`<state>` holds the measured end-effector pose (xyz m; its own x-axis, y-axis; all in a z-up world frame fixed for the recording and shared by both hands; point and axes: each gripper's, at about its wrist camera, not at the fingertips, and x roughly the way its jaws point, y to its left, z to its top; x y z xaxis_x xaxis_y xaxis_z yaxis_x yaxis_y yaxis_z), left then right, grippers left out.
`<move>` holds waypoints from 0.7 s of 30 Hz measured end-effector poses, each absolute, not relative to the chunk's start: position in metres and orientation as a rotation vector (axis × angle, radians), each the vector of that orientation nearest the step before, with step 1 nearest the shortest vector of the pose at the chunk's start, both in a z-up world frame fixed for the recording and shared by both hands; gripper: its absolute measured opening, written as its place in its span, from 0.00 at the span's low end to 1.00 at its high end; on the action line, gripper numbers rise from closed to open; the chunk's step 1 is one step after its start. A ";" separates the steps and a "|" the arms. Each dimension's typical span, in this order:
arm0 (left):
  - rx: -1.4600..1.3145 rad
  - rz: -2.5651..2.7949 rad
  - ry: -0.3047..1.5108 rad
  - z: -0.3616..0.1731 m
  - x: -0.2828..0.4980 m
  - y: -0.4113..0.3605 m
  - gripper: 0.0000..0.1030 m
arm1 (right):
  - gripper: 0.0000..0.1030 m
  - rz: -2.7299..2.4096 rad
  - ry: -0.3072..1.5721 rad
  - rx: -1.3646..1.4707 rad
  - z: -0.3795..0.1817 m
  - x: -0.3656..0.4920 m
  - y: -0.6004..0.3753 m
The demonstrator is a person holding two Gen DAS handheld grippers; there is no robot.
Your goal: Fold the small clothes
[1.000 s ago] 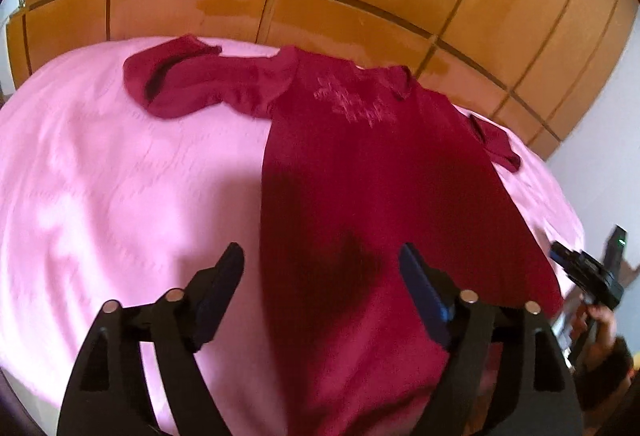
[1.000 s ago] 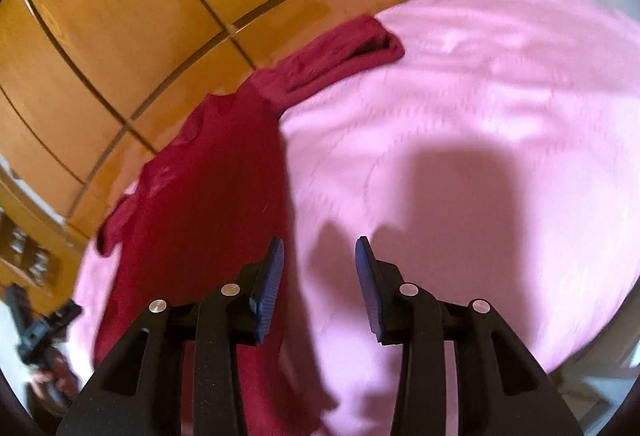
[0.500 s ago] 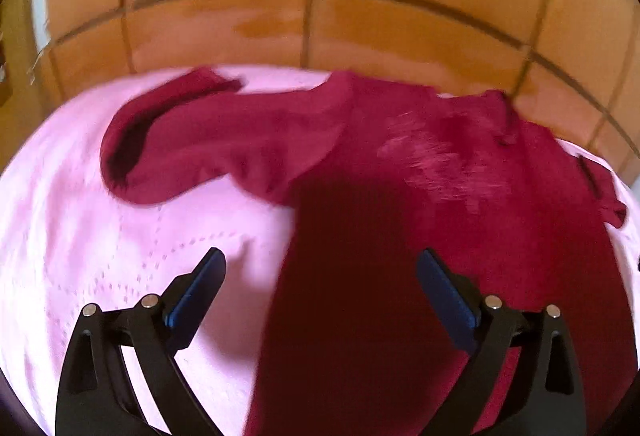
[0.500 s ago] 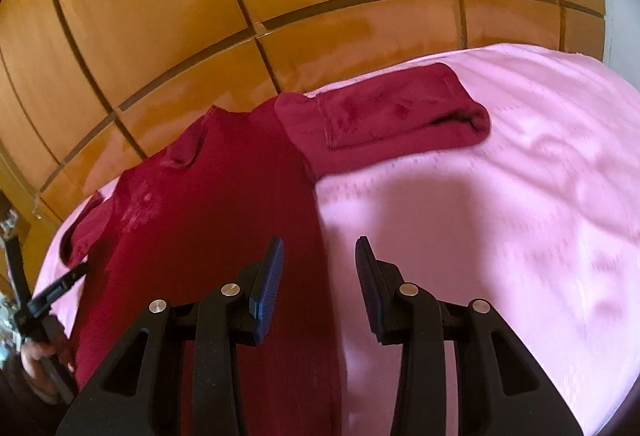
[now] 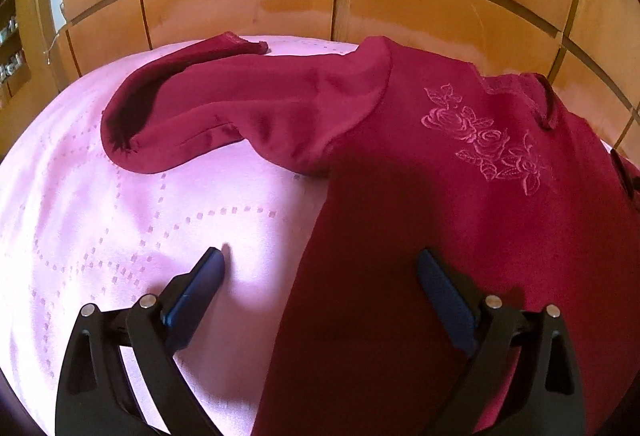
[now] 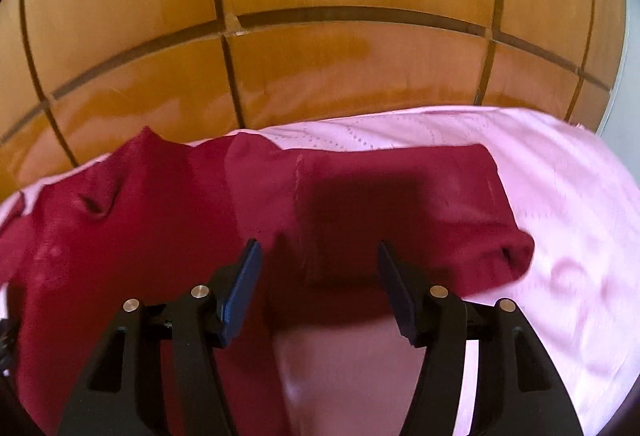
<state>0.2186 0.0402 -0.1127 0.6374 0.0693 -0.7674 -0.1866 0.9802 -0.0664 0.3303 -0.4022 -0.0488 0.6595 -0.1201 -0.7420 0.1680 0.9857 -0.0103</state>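
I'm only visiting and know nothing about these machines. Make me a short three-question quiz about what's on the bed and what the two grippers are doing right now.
1. True or false: the dark red garment lies on a pink bedspread.
2. What decorates the garment's chest? A) stripes B) embroidered roses C) a pocket
3. Is either gripper clamped on cloth?

Key:
1. True.
2. B.
3. No. The left gripper stands wide open over the garment's side edge. The right gripper has just been opening above the sleeve, and its pads do not press on it.
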 end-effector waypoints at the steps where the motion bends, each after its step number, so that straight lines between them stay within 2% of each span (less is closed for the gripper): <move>1: -0.150 0.144 0.865 -0.113 0.219 0.041 0.93 | 0.57 -0.178 0.847 0.055 -0.051 0.336 -0.403; 3: -0.146 0.147 0.860 -0.113 0.218 0.040 0.94 | 0.54 -0.218 0.871 0.048 -0.059 0.346 -0.407; 7: -0.123 0.161 0.850 -0.114 0.218 0.037 0.94 | 0.30 -0.238 0.903 0.028 -0.073 0.352 -0.414; 8: -0.121 0.162 0.847 -0.114 0.218 0.037 0.94 | 0.28 -0.233 0.899 0.034 -0.074 0.351 -0.415; 10: -0.122 0.161 0.845 -0.114 0.218 0.037 0.94 | 0.11 -0.226 0.886 0.048 -0.071 0.348 -0.417; 21: -0.135 0.153 0.843 -0.113 0.217 0.038 0.94 | 0.10 -0.042 0.787 0.201 -0.014 0.321 -0.376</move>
